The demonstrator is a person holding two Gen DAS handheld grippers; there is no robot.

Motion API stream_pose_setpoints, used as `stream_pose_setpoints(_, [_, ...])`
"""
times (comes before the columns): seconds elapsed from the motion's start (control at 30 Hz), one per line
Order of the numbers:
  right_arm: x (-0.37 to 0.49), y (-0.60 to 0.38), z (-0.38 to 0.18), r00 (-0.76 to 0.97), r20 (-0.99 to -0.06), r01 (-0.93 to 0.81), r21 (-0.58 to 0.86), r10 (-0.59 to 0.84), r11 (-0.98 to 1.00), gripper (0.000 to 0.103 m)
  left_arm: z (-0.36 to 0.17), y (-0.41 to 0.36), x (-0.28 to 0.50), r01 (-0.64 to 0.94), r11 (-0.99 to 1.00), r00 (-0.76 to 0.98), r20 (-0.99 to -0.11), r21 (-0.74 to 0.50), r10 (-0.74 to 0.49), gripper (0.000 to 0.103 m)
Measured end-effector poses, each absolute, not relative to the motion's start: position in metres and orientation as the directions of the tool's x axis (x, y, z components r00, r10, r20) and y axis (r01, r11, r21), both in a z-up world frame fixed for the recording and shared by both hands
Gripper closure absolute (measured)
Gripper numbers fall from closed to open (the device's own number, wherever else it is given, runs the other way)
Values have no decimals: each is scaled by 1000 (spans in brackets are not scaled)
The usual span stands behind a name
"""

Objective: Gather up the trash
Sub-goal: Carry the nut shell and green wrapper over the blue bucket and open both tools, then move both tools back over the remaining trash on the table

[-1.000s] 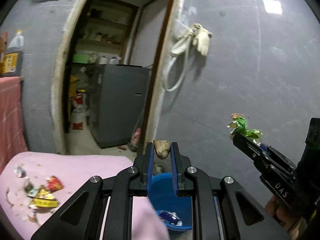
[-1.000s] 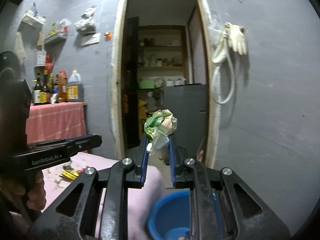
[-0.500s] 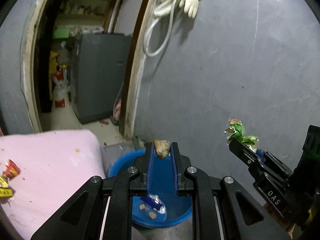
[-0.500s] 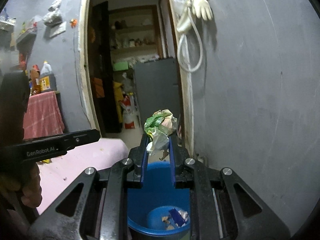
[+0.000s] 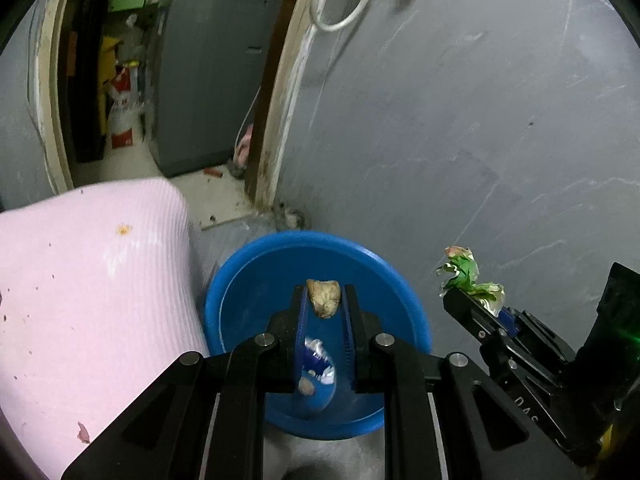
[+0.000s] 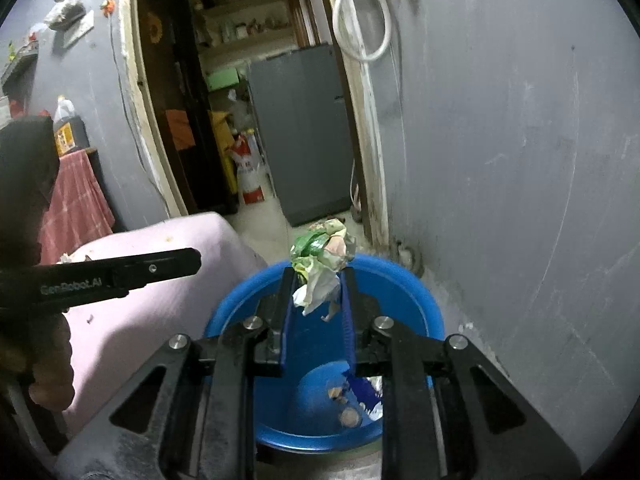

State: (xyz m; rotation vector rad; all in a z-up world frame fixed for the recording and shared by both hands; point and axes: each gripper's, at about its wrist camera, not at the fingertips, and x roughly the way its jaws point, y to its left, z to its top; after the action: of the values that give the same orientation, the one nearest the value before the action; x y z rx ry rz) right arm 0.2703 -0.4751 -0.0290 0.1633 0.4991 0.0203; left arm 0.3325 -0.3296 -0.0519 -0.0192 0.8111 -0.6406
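My left gripper [image 5: 323,300] is shut on a small crumpled brown scrap [image 5: 323,298] and holds it above a blue bucket [image 5: 240,280]. My right gripper [image 6: 318,276] is shut on a crumpled green and white wrapper [image 6: 322,256] and holds it over the same bucket [image 6: 416,292]. The wrapper also shows in the left wrist view [image 5: 464,272], to the right of the bucket, in the right gripper [image 5: 472,300]. The left gripper shows in the right wrist view [image 6: 192,258] to the left. A blue wrapper [image 6: 366,392] and small scraps lie in the bucket.
A table under a pink cloth [image 5: 88,280] stands left of the bucket. A grey wall [image 5: 460,120] rises close behind the bucket. An open doorway [image 6: 240,100] with a grey fridge [image 6: 304,132] lies beyond. A white hose [image 6: 360,12] hangs on the wall.
Both grippers have swung right and down from above the pink table to above the blue bucket, each keeping its piece of trash.
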Motion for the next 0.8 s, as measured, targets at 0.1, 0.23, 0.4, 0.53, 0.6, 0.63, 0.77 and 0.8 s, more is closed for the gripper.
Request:
stream_pose_setpoints(0.1, [274, -477, -37, 865, -499, 31, 173, 60, 985, 78, -63, -332, 338, 513, 819, 500, -686, -257, -528, 79])
stream_pose_setpoints(0.23, [276, -480, -43, 855, -516, 39, 178, 60, 983, 72, -69, -329, 339, 503, 821, 493, -691, -270, -529, 73])
stream_pose_setpoints(0.4, [278, -482, -41, 856, -515, 44, 181, 56, 983, 63, -66, -324, 338, 498, 821, 495, -686, -279, -533, 68])
stream_pose_setpoints(0.53, [277, -477, -33, 867, -495, 48, 179, 48, 983, 56, -59, -313, 333, 488, 824, 517, -664, -289, -540, 62])
stream_pose_setpoints(0.6, [272, -476, -26, 879, -475, 47, 176, 42, 983, 50, -52, -304, 329, 483, 824, 536, -645, -295, -545, 54])
stream_pose_setpoints(0.63, [269, -475, -22, 886, -463, 47, 172, 38, 984, 46, -48, -300, 328, 480, 826, 547, -636, -295, -545, 51])
stream_pose_setpoints(0.77, [258, -467, -1, 914, -405, 42, 161, 28, 986, 29, -26, -279, 320, 461, 836, 605, -584, -298, -542, 31])
stream_pose_setpoints(0.8, [254, -464, 6, 922, -385, 38, 160, 27, 986, 26, -20, -272, 318, 453, 840, 623, -567, -300, -539, 22])
